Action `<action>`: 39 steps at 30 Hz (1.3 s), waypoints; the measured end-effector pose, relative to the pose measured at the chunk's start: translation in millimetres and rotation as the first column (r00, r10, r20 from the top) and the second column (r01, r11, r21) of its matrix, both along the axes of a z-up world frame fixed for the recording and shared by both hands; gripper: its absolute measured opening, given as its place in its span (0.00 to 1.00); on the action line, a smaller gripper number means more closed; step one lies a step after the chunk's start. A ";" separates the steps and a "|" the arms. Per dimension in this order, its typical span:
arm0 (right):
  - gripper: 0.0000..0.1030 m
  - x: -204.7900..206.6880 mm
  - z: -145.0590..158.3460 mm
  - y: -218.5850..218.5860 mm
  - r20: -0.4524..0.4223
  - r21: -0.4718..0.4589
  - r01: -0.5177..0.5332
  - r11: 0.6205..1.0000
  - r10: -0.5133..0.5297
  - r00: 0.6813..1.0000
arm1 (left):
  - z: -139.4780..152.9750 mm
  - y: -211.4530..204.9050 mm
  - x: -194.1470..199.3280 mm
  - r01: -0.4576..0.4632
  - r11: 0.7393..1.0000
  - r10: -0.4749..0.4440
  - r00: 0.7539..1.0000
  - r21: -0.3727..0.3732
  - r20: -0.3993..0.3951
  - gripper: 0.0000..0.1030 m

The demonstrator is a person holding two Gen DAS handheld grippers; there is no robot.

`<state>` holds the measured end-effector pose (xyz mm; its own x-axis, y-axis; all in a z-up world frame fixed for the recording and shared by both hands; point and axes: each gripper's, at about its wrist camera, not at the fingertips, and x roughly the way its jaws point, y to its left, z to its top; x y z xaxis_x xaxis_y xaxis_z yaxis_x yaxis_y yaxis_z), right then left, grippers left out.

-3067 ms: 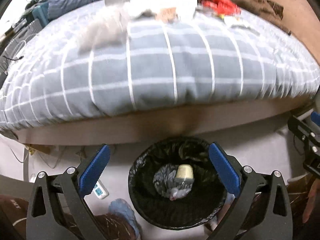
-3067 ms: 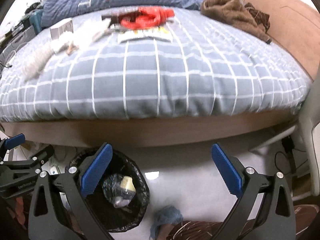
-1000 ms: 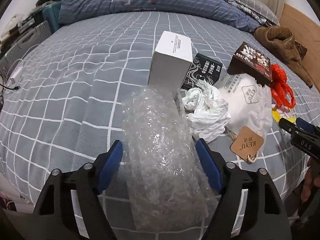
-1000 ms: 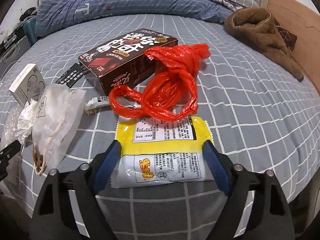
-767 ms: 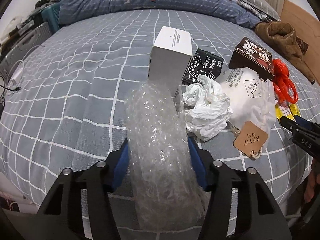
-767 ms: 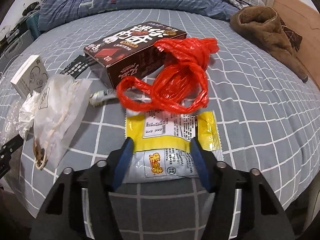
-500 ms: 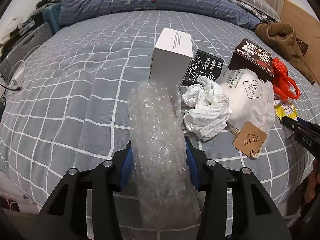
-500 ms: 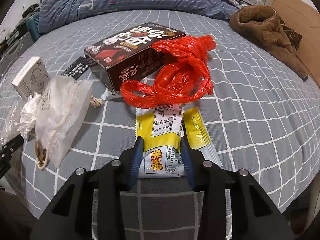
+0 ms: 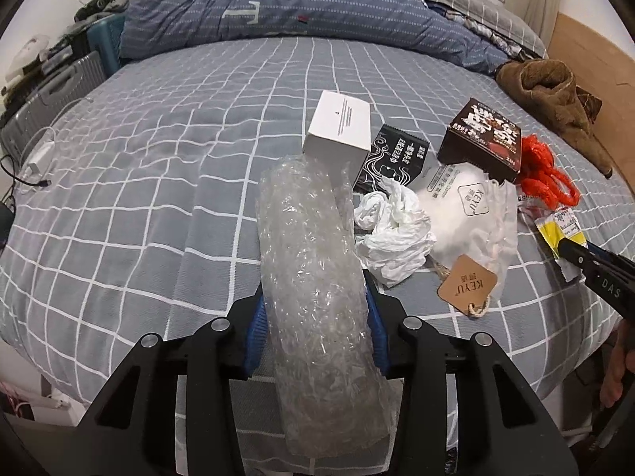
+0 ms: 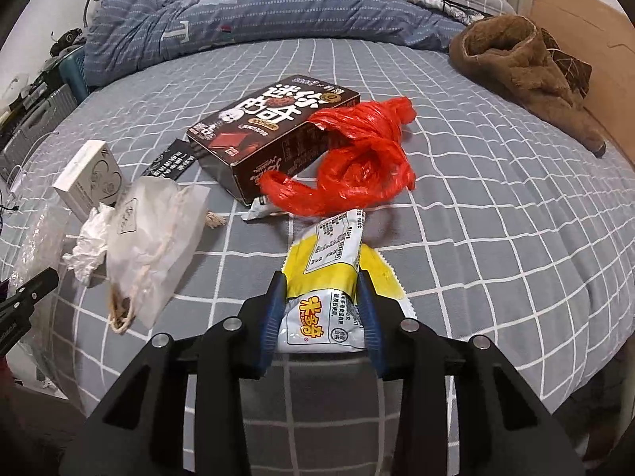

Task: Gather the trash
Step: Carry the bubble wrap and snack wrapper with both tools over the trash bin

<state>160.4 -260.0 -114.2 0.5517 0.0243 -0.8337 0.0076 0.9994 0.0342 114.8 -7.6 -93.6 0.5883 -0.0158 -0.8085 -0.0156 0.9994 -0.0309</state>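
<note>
on a grey checked bedspread (image 9: 158, 182), the left gripper (image 9: 313, 317) has just closed on a bubble wrap roll (image 9: 313, 277) and the right gripper (image 10: 321, 313) on a yellow snack wrapper (image 10: 329, 273); both slippery, squashed pieces could slide free when lifted, judging by the light pinch

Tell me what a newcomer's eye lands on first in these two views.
The roll of bubble wrap fills the foreground, pinched in the left gripper over the grey checked bedspread. Next, the right gripper squeezes a yellow snack packet. Just beyond it, a red plastic bag lies against the dark chocolate box.
</note>
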 end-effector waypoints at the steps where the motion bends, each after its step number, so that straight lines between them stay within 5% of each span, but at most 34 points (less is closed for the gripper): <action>1: 0.34 -1.7 1.4 -0.5 0.003 0.001 -0.001 1.000 0.001 1.000 | 1.0 -0.5 -0.4 0.000 1.000 0.000 1.000 -0.001 0.001 0.40; 39: 0.33 -98.9 52.6 28.5 0.098 0.024 -0.052 0.998 0.050 0.994 | 29.6 -14.3 -86.0 0.014 0.999 -0.013 0.999 -0.042 0.034 0.40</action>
